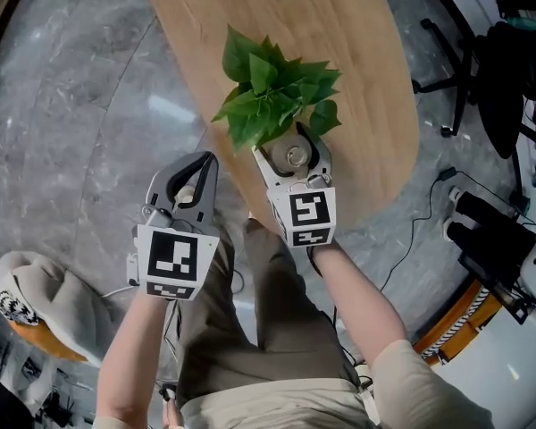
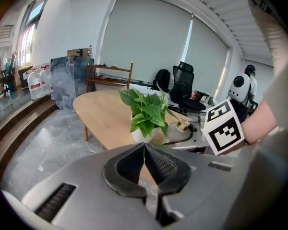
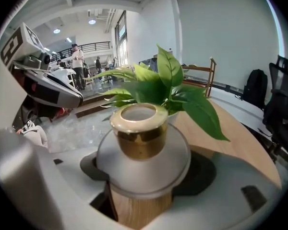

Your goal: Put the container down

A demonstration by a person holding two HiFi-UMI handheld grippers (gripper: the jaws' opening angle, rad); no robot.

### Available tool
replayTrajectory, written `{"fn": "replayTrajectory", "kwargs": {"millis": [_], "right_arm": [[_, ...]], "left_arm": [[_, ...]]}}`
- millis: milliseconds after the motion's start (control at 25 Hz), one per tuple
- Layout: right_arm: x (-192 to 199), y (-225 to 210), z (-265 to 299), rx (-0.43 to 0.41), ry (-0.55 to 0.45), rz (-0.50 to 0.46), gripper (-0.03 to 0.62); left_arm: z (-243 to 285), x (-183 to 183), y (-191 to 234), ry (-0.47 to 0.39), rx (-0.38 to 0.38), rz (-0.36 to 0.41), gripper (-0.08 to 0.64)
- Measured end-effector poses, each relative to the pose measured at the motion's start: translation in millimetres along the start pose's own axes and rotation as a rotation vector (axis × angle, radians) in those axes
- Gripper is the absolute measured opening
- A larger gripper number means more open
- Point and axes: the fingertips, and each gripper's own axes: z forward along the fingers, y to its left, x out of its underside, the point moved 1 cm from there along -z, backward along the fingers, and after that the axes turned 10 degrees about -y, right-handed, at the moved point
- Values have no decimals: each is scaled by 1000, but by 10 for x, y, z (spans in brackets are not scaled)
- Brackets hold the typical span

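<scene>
My right gripper [image 1: 296, 157] is shut on the container [image 1: 297, 156], a white rounded bottle with a gold neck [image 3: 140, 131]. It holds it over the near edge of the oval wooden table [image 1: 348, 34], right beside a leafy green potted plant [image 1: 272, 92]. In the right gripper view the plant [image 3: 165, 85] stands just behind the container, and I cannot tell whether the container's base touches the wood. My left gripper [image 1: 195, 172] is shut on nothing, off the table's left edge over the floor; its jaws [image 2: 144, 146] meet with no gap. From there the plant [image 2: 146, 113] and the container [image 2: 179, 129] show ahead.
Grey marble floor surrounds the table. A pale bag [image 1: 40, 302] lies on the floor at lower left. A black office chair [image 1: 482, 70] and white equipment with cables [image 1: 491, 248] stand at the right. A wooden rack [image 2: 110, 75] is beyond the table.
</scene>
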Motion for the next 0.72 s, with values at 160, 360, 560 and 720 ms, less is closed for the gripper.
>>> {"fn": "replayTrajectory", "kwargs": {"millis": [160, 360, 560, 720], "right_arm": [[109, 23, 55, -3, -19, 2, 328], [236, 57, 139, -23, -7, -10, 328], [343, 53, 177, -21, 2, -4, 328], [346, 51, 170, -17, -29, -7, 328]], "left_arm": [[64, 152, -33, 26, 13, -14, 8], [149, 198, -146, 41, 59, 3, 8], [234, 234, -175, 44, 69, -1, 8], [270, 267, -211, 54, 79, -6, 8]]}}
